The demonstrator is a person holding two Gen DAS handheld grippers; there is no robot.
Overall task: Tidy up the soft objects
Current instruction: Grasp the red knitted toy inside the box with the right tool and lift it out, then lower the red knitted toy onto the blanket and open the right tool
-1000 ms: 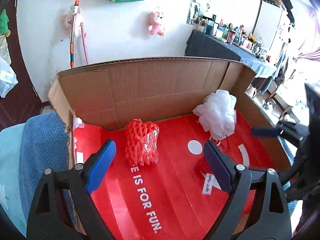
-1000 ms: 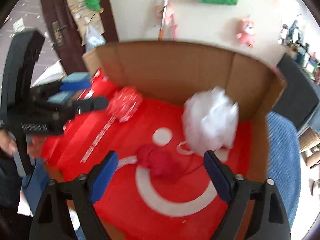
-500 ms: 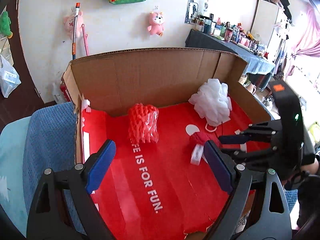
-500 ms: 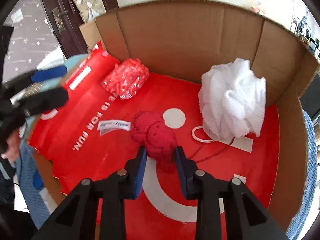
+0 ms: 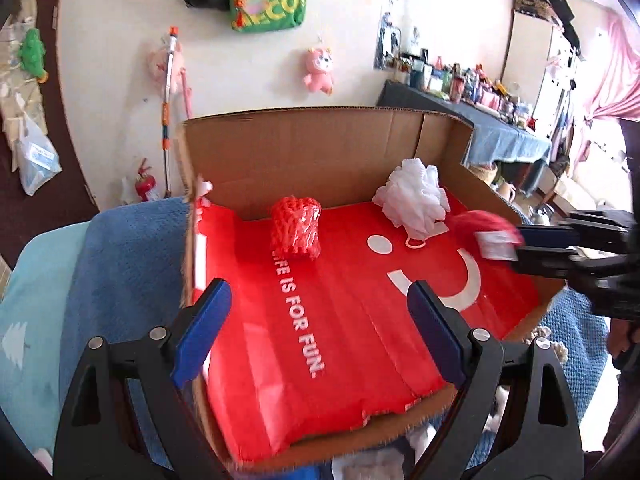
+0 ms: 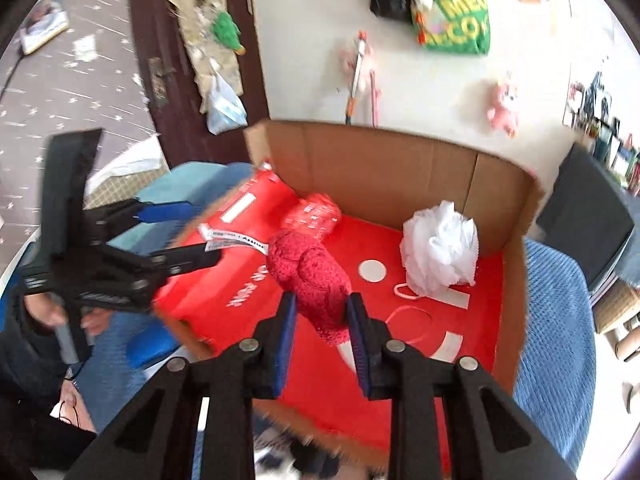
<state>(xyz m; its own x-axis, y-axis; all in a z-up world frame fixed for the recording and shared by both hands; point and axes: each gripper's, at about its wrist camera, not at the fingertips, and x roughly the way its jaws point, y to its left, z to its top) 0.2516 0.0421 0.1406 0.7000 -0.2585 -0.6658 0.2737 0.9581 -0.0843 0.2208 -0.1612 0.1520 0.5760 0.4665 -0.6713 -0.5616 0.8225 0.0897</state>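
Observation:
My right gripper point(image 6: 322, 312) is shut on a red knitted ball point(image 6: 308, 268) with a white label, held above the red floor of a cardboard box point(image 6: 384, 176). In the left wrist view the same ball point(image 5: 480, 222) hangs at the right edge, pinched by the right gripper point(image 5: 524, 244). A red foam net sleeve point(image 5: 296, 230) stands near the back wall. A white mesh pouf point(image 5: 414, 200) sits in the back right corner. My left gripper point(image 5: 316, 300) is open over the box's front edge with nothing between its fingers.
The box point(image 5: 320, 160) rests on a blue towel point(image 5: 120, 280) that spreads out on both sides. Its front side is low and torn; the back and side walls stand high. A dark table point(image 5: 460, 96) crowded with bottles stands behind on the right.
The right gripper closed on the red knitted ball and lifted it off the box floor. The left gripper drew back from the box, still open.

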